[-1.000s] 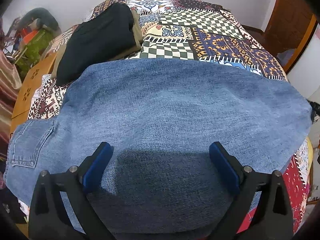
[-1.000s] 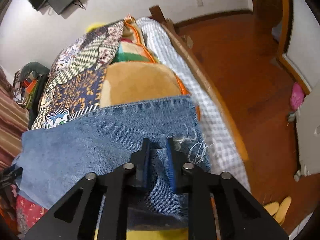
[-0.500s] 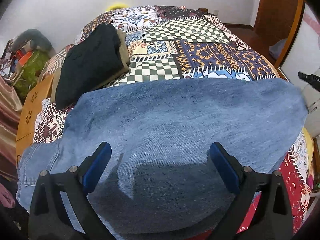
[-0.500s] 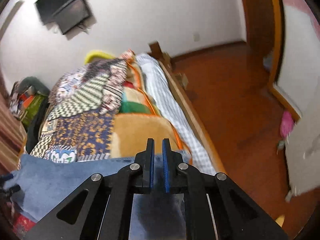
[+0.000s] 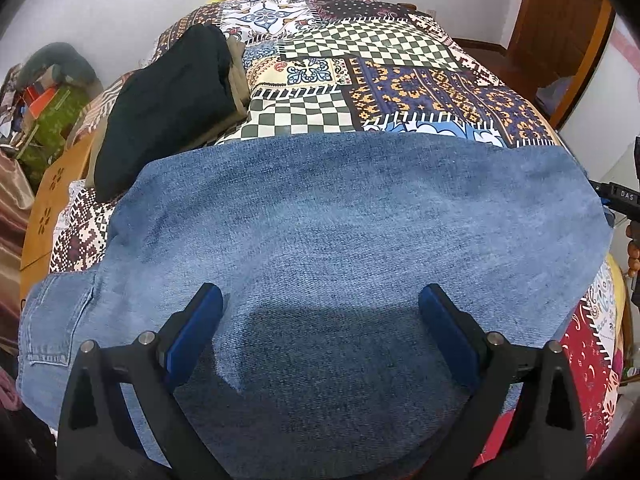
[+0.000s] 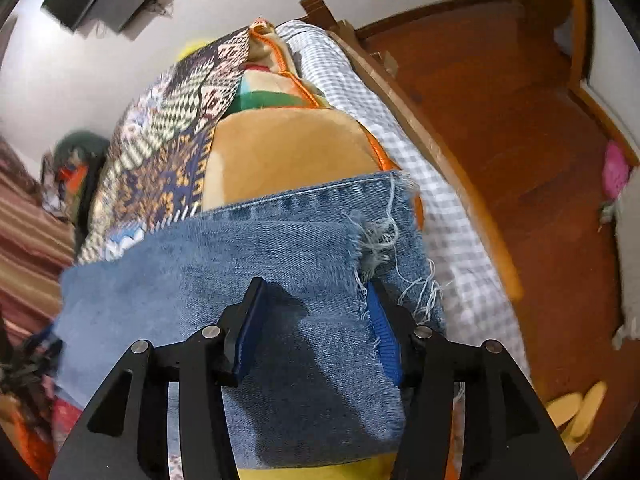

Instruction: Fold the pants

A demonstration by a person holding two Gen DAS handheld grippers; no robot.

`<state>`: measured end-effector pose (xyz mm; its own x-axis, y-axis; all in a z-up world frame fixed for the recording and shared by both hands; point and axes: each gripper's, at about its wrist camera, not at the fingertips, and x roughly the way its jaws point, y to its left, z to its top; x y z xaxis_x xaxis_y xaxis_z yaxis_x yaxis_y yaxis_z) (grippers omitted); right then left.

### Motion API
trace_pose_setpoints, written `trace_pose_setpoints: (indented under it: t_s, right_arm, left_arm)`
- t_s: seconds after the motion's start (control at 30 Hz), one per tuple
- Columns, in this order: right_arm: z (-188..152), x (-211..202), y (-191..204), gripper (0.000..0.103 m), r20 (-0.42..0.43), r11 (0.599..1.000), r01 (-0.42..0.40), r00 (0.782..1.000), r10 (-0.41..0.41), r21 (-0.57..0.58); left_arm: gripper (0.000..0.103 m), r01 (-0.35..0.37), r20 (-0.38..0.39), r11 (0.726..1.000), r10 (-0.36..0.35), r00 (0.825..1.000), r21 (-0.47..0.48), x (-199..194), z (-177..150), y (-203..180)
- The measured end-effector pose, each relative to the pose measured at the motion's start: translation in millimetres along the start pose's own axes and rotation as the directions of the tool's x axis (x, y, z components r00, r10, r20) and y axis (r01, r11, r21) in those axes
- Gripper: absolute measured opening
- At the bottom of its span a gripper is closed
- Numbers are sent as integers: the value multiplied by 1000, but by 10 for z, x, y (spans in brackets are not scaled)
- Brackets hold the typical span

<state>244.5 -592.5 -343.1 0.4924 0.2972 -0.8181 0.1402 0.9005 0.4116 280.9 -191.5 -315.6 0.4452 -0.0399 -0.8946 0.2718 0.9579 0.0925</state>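
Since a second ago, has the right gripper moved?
Yes. The right gripper swung up toward the wall, then came back down over the jeans' frayed hem; its jaws have just been opening, no longer pinching denim.

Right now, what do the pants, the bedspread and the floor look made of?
Pants: blue denim, matte, by the twill weave and frayed white threads at the hem. Bedspread: printed woven cloth, probably cotton, patchwork pattern. Floor: reddish wood or wood-look boards, slightly glossy.
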Motion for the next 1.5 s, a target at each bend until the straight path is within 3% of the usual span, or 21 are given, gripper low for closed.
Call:
trace_pose_setpoints:
  t_s: [0.03, 0.17, 0.3, 0.47, 0.57, 0.67, 0.77, 0.83, 0.97, 1.03, 1.1, 1.13, 1.33, 1.4, 1.5]
  right_arm:
    - [-9, -6, 22, 44, 9, 1000, 12, 1000, -11, -16]
    - [-37, -102, 28, 6, 80, 992, 107, 992, -102, -60]
    - [-27, -271, 35, 4, 168, 987, 145, 977, -131, -74]
    - [114, -488, 258, 3, 301, 955, 253, 933, -197, -158]
    - [259, -516, 260, 1, 338, 934, 324, 905, -259, -152]
    - [365, -422, 86, 1, 282, 932, 350, 908, -311, -99]
    - [335, -314, 55, 1, 183, 945, 311, 939, -291, -98]
    - [257, -314, 202, 2, 164, 947, 287, 951, -263, -144]
    - [224, -355, 668, 6, 157, 933, 258, 962, -224, -250]
    - [252, -401, 958, 17, 161, 934, 210, 972, -169, -288]
    - [263, -446, 1255, 42, 174, 931, 170, 978, -118, -323]
    - [263, -457, 1374, 46, 184, 929, 155, 978, -96, -337]
    - [273, -320, 2400, 51, 173, 884, 41, 984, 46, -466]
    - [219, -220, 2758, 61, 151, 857, 3, 985, 88, -515]
    - [124, -27, 3241, 61, 115, 812, -34, 986, 123, -582]
  left_arm:
    - [100, 1, 0, 1000, -1, 1000, 0, 0, 1, 4]
    - [100, -4, -1, 1000, 4, 1000, 0, -4, 1, -4]
    - [100, -10, -1, 1000, 10, 1000, 15, -29, 25, -36]
    - [100, -21, 58, 999, 19, 998, 40, -206, 121, -105]
    - [100, 3, 93, 1000, -5, 996, 24, -309, 179, -96]
    - [100, -3, 86, 1000, 2, 996, 15, -285, 180, -74]
    - [100, 0, 89, 1000, 2, 996, -24, -278, 133, 36]
    - [100, -7, 101, 997, 15, 995, -79, -326, 123, 202]
    - [100, -31, 163, 982, 61, 985, -184, -571, 116, 676]
    - [100, -54, 198, 973, 99, 975, -225, -738, 87, 962]
    - [100, -93, 222, 961, 153, 963, -260, -896, 38, 1299]
    - [100, -113, 225, 955, 178, 958, -273, -950, 13, 1422]
    - [100, -230, 192, 909, 309, 931, -347, -1131, -209, 2409]
    - [100, -250, 170, 895, 330, 929, -369, -1131, -296, 2778]
    - [100, -248, 141, 878, 329, 934, -409, -1090, -421, 3218]
